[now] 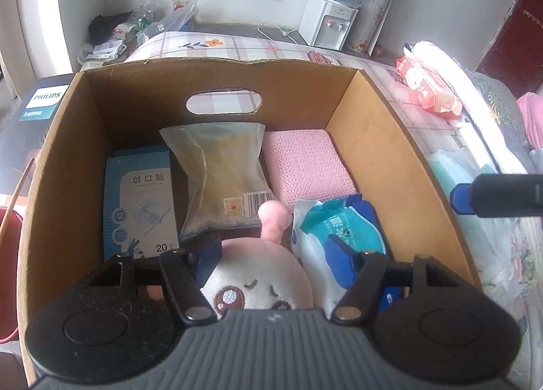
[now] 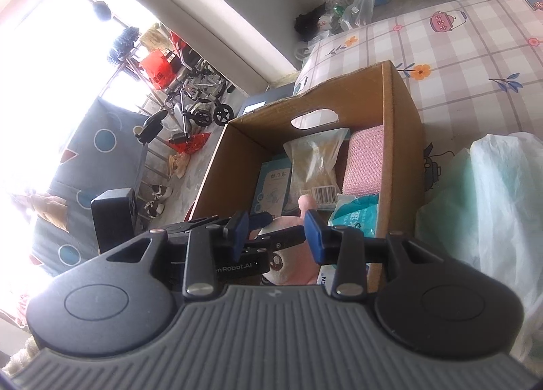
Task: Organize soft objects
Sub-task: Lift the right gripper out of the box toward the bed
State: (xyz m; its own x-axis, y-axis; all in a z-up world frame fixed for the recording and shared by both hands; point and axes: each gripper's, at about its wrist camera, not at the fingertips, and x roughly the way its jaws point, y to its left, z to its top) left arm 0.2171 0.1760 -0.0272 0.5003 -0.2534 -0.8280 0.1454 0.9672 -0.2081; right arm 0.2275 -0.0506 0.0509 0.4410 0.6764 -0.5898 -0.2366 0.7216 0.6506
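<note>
I am lowering the plush toy (image 1: 261, 274) into the near end of the cardboard box (image 1: 370, 111), and my left gripper (image 1: 276, 256) is straddling its round white-and-pink head. The jaws are partly open and the pads appear to be pressing the head on both sides, so I judge I am holding it. To do this step well, I am thinking the toy should settle flat on the box floor before I let go, and the jaws should widen enough that the soft fabric does not snag on the blue pads. I should also keep the pink ear (image 1: 273, 217) from being pinned over the neighbouring packets.

My right gripper (image 2: 276, 232) is hovering above the near edge of the box, its jaws narrowly apart with nothing between them.

Inside the box, 4 other things are lying: a blue plaster box (image 1: 139, 200) at the left, a clear pouch of yellowish material (image 1: 220, 172) in the middle, a pink textured cloth (image 1: 305, 166) at the far right, and a blue-and-white wipes pack (image 1: 336, 230) at the near right, just beside the toy. An orange wipes pack (image 1: 426, 84) is lying outside on the bed (image 1: 237, 47).
</note>
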